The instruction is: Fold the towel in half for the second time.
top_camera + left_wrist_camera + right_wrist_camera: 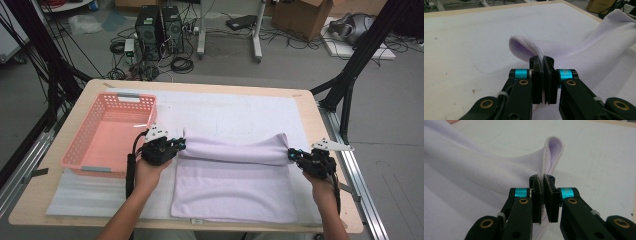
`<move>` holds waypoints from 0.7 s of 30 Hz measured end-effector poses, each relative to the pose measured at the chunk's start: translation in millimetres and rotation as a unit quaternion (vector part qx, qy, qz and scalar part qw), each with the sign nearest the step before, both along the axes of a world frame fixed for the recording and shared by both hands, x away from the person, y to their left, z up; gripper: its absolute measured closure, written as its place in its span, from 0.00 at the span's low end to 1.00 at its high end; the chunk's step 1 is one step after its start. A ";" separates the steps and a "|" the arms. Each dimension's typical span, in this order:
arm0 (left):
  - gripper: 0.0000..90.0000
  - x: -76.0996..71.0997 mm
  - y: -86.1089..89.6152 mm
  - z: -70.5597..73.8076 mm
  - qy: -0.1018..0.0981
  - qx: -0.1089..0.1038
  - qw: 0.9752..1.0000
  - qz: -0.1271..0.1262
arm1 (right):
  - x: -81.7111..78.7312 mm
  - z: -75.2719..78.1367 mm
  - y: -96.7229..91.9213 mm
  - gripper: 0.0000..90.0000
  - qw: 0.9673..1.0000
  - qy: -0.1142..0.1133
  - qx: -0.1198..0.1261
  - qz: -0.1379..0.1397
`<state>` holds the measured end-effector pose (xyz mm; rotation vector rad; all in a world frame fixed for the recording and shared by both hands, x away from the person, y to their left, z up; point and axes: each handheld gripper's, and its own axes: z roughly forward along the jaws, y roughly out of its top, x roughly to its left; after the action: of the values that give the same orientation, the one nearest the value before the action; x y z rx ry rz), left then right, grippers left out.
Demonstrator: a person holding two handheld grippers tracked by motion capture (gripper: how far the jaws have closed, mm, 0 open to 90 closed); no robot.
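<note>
We see a pale lilac towel (232, 185) lying on the white mat (240, 112) that covers the wooden table (310, 107), its far part lifted and rolled back toward the person so that a soft fold runs from 1 gripper to the other. The left gripper (181, 145) pinches the fold's left end, just beside the pink basket (107, 132), which stands at the table's left. In the left gripper view, the left gripper (543, 61) has its jaws pressed together on the towel's (584, 50) stitched hem, the cloth looping up behind them. The right gripper (291, 153) holds the fold's right end. In the right gripper view, the right gripper (543, 180) is likewise clamped on the towel (474, 175), whose doubled edge stands upright above the jaws.
</note>
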<state>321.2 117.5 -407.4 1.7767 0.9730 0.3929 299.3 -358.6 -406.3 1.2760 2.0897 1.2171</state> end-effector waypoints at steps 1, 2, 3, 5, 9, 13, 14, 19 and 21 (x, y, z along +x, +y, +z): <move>0.96 -3.7 0.9 -2.3 0.003 -0.003 1.000 -0.001 | -4.4 -1.4 0.4 0.95 1.000 0.002 0.001 0.002; 0.96 -6.3 1.4 -3.8 0.005 -0.003 1.000 -0.002 | -7.6 -2.7 0.3 0.95 1.000 0.001 0.000 0.004; 0.96 -10.6 2.4 -6.3 0.005 -0.001 1.000 -0.005 | -10.4 -3.6 0.3 0.95 1.000 0.002 0.000 0.005; 0.96 -16.5 3.7 -10.8 0.009 0.002 1.000 -0.010 | -16.5 -6.0 0.0 0.95 1.000 0.005 -0.002 0.007; 0.96 -22.3 5.0 -19.9 0.015 0.006 1.000 -0.011 | -26.4 -12.7 0.5 0.94 1.000 0.012 -0.004 0.010; 0.92 -20.6 5.3 -26.6 0.032 0.005 0.999 -0.016 | -28.7 -22.4 1.8 0.93 0.999 0.029 -0.017 0.013; 0.84 -19.9 5.0 -26.5 0.033 0.003 0.999 -0.015 | -28.5 -22.6 2.0 0.91 0.999 0.031 -0.017 0.013; 0.51 -12.8 2.0 -21.3 0.033 -0.006 0.999 -0.008 | -25.1 -15.7 1.1 0.64 1.000 0.027 -0.009 -0.009; 0.46 -8.3 0.8 -18.9 0.027 -0.002 1.000 0.000 | -20.6 -10.9 1.6 0.56 0.999 0.021 -0.014 -0.022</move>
<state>313.0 118.3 -426.2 1.7915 1.0109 0.3435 278.6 -357.0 -417.1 1.3390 2.0889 1.1466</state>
